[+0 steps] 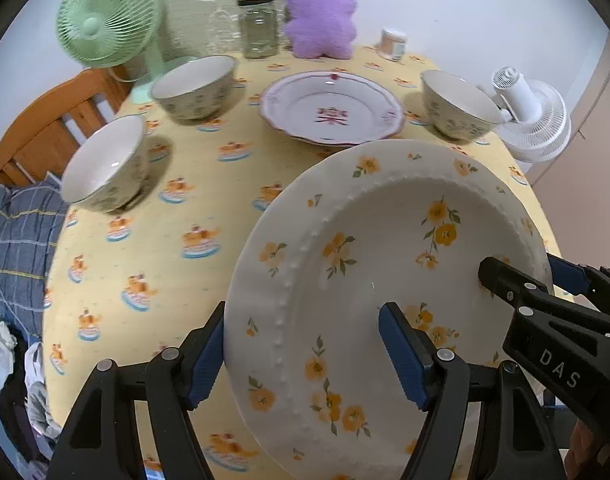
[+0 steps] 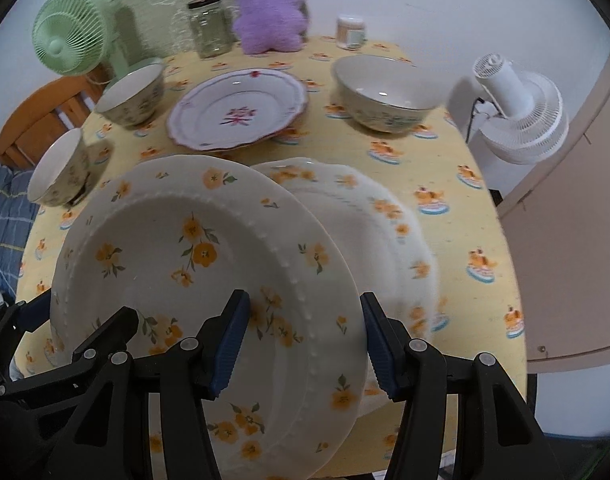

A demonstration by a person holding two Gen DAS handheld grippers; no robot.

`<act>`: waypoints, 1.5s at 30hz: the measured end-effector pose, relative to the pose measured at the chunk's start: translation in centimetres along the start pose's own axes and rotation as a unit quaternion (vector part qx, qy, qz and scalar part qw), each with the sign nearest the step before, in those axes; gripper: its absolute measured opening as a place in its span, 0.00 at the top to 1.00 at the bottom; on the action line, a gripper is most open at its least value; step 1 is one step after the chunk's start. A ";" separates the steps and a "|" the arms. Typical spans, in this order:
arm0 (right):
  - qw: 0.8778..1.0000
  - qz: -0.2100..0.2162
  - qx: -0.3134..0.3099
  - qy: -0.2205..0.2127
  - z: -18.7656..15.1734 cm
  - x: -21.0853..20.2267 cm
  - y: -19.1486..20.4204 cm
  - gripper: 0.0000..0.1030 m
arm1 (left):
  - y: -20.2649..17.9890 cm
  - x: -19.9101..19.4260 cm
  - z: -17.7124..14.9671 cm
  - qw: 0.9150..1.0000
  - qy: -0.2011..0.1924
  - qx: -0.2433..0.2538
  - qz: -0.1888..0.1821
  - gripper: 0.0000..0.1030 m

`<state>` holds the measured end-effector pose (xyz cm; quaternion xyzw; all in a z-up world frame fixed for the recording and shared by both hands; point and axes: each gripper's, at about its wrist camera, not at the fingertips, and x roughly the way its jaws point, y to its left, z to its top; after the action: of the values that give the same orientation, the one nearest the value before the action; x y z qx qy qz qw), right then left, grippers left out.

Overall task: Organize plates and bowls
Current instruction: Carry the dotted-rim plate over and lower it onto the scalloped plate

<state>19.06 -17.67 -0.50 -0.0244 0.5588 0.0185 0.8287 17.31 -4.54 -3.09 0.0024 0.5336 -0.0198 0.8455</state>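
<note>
Nearest, a yellow-flowered plate (image 1: 385, 280) is held tilted above the tablecloth (image 1: 177, 208), gripped from both sides. The left gripper (image 1: 303, 354) straddles its left rim, one blue pad outside the rim and the other over the well; whether the pads actually press the plate cannot be told. The right gripper (image 2: 305, 344) straddles the opposite rim in the same way, and its contact cannot be told either.

Just beyond and beneath the right edge of the held plate lies a second flowered plate (image 2: 377, 216), blurred, flat on the cloth near the table's right side. To the right of it the cloth runs bare to the table edge.

Further back, the red-patterned plate (image 1: 332, 109) sits mid-table, close to the far rim of the held plate. A near left bowl (image 1: 105, 164) stands by the left table edge, a far left bowl (image 1: 195, 86) behind it, and a right bowl (image 1: 457, 106) near the right edge. An open strip of cloth lies between the left bowls and the held plate.

At the back stand a green fan (image 1: 109, 24), a glass jar (image 1: 259, 28), a purple plush toy (image 1: 321, 16), a small tub (image 1: 393, 43) and a white fan (image 1: 533, 116).
</note>
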 end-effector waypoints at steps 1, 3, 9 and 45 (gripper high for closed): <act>1.000 -0.002 0.002 0.001 0.0 0.1 -0.7 0.42 | -0.6 0.2 0.1 1.000 0.002 0.001 -0.002 0.28; 1.000 -0.007 0.006 0.003 0.0 0.3 -2.0 0.42 | -1.8 0.7 0.4 1.000 0.005 0.005 -0.007 0.28; 1.000 -0.018 0.019 0.011 0.2 1.1 -5.7 0.42 | -5.3 2.1 0.9 1.000 0.016 0.015 -0.018 0.28; 0.998 -0.022 0.019 0.051 2.6 5.9 -8.9 0.45 | -8.2 7.3 3.8 0.998 0.057 0.017 0.026 0.23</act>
<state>24.22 -26.32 -4.85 -0.0213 0.5999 -0.0116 0.7997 23.54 -13.07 -7.91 0.0318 0.5804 -0.0064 0.8137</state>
